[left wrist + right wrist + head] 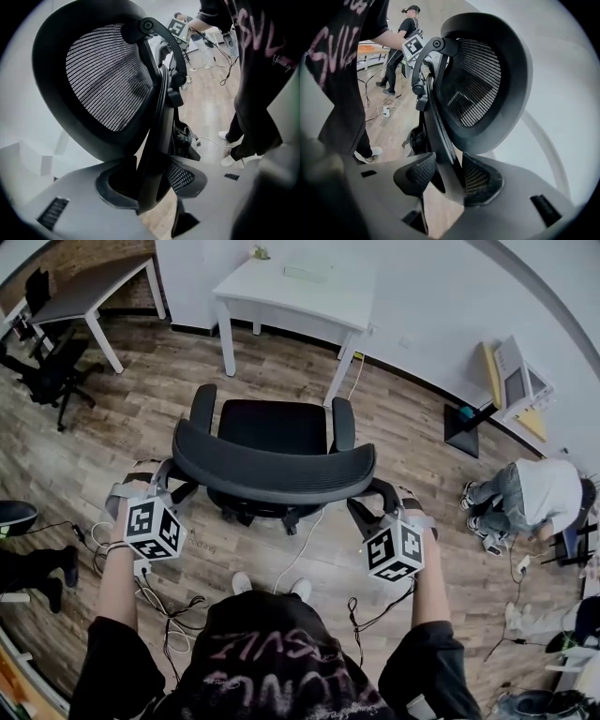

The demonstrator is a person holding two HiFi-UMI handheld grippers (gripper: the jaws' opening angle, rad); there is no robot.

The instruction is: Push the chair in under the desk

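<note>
Chair (272,442) sits on open floor well short of the white desk (300,287), seat not under it; left gripper (150,183) and right gripper (447,176) each clamp a backrest (272,472) edge, so grip looks done, whole push remains.
</note>
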